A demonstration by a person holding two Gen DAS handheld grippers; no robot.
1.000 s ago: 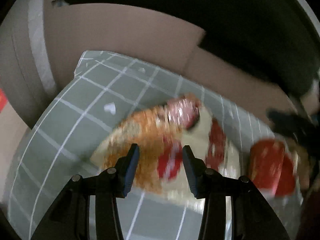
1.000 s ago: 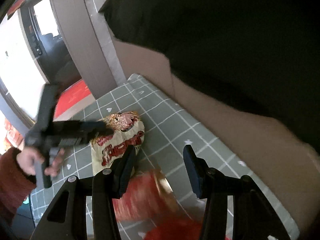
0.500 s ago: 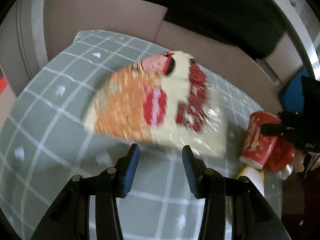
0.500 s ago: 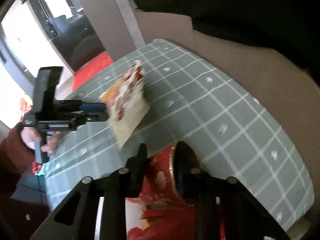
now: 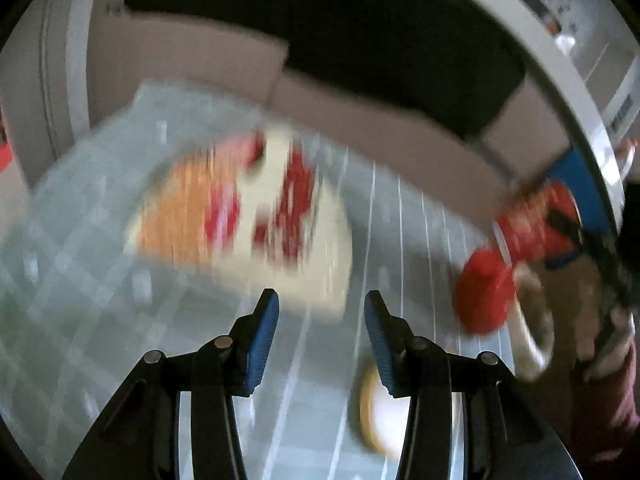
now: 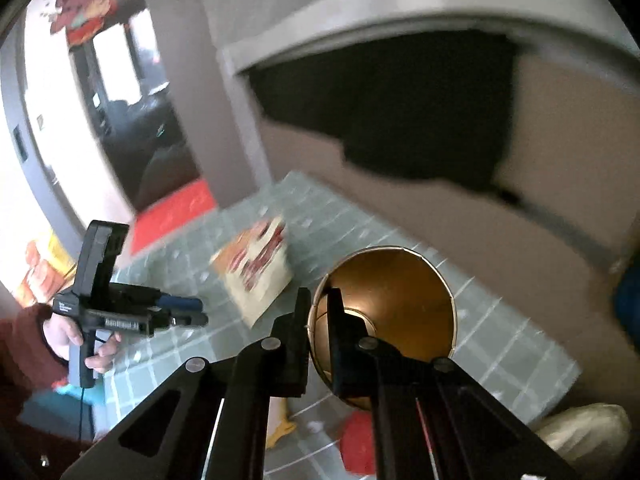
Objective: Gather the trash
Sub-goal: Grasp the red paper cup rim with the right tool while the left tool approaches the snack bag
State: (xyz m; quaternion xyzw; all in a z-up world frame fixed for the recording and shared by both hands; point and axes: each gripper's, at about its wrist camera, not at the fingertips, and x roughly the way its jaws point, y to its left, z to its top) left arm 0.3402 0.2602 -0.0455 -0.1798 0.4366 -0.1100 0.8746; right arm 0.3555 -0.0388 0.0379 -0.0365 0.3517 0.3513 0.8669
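Lifting cup [image 6: 384, 320] off table, right gripper [image 6: 318, 320] clamped on rim | left gripper [image 5: 318, 328] jaws apart

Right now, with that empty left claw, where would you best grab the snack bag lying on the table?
Take the snack bag by its near edge, coming in low from the left gripper's side. It lies flat on the checked tablecloth, so only a thin edge fits between the open jaws, and that edge sits just ahead of them. The picture is blurred, so this is a guess.
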